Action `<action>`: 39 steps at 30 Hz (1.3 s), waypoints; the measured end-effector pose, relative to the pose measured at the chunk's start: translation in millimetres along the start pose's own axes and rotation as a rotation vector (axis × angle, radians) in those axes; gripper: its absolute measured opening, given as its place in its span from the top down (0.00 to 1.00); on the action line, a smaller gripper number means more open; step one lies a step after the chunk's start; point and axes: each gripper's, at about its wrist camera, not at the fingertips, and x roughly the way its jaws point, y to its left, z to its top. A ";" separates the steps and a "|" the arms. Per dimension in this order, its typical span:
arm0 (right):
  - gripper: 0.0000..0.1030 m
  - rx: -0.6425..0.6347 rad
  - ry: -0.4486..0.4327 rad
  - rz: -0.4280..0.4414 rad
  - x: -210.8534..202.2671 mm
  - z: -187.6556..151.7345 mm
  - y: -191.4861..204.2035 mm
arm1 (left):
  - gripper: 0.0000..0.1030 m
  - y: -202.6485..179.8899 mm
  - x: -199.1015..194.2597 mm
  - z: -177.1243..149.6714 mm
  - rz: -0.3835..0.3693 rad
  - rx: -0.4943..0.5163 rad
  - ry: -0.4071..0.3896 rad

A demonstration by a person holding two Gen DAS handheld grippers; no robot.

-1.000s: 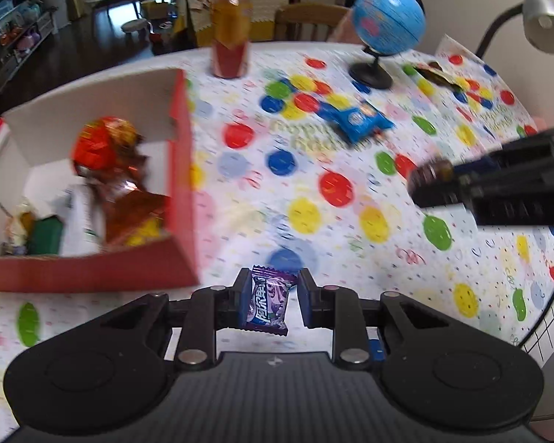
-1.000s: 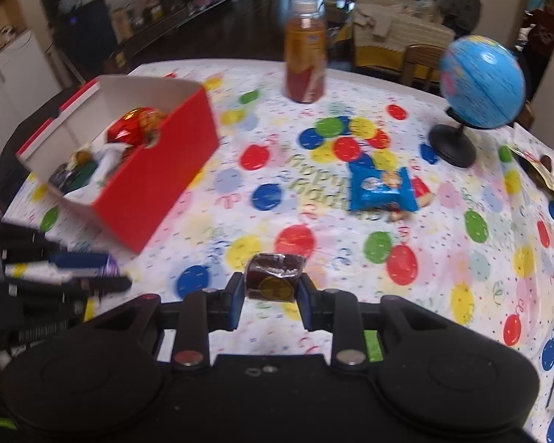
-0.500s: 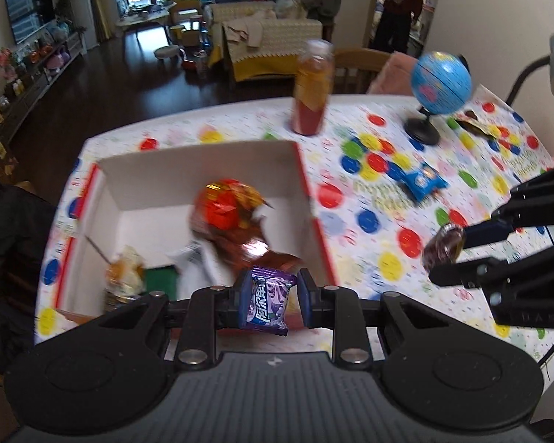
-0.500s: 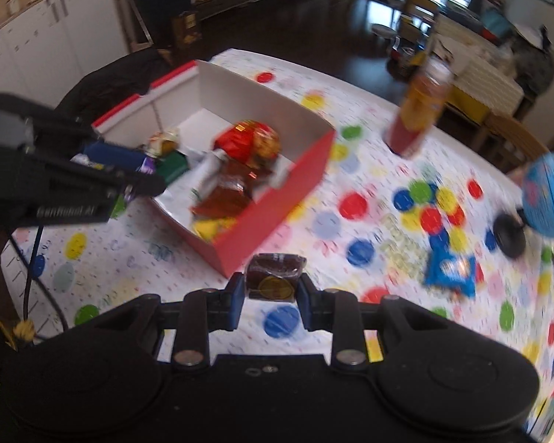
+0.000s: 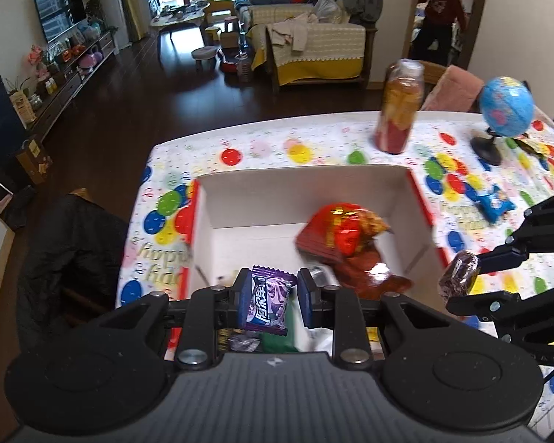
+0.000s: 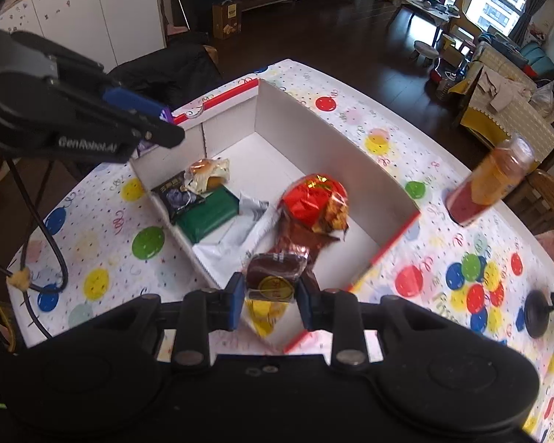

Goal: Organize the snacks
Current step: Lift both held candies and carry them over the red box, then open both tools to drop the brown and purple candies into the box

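Left gripper [image 5: 271,297] has its jaws clenched on a purple candy [image 5: 269,303], held upright w/ the wrapper's crimped ends sticking out above and below the pads. It hangs over the near end of the red box [image 5: 419,199], approx 6 o'clock in the left view. Right gripper [image 6: 271,293] has its jaws clenched on a brown snack [image 6: 275,275] w/ a gold seal, over the box's near wall at 6 o'clock in the right view; in the left view the same snack shows at 3 o'clock, just outside the box's right edge.

Inside the box: a red foil bag [image 6: 314,203], green packet [image 6: 207,216], white wrapper [image 6: 240,234], dark pouch [image 6: 175,193] and a bun [image 6: 205,175]. A blue packet [image 5: 495,205] lies loose on the tabletop [image 5: 528,269] at 3 o'clock, near the globe [image 5: 506,107] and bottle [image 5: 399,107].

Handling, by judgement: both held items look light and small, film-wrapped, so slippery and crinkly; the brown snack is prob. soft, easy to squash. Best hold is across the body's middle, as now, not by the crimped ends, which would slide. Both seem ready to drop in. The blue packet looks puffy; pinch across its flat middle, gently.
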 end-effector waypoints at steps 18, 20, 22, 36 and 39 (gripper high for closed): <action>0.73 0.082 0.137 0.042 90.7 25.0 2.8 | 0.75 26.6 110.7 24.0 0.015 0.040 0.141; 0.73 0.095 0.153 0.047 97.5 23.4 1.9 | 0.75 22.6 121.5 23.9 0.004 0.051 0.159; 0.73 0.110 0.168 0.051 102.9 21.3 0.7 | 0.75 17.8 130.3 23.2 -0.006 0.061 0.178; 0.61 0.156 0.187 0.036 105.5 15.4 0.4 | 0.70 4.5 147.5 19.7 -0.036 0.088 0.248; 0.52 0.160 0.173 0.030 97.4 14.9 0.8 | 0.50 3.8 141.0 19.4 -0.037 0.086 0.236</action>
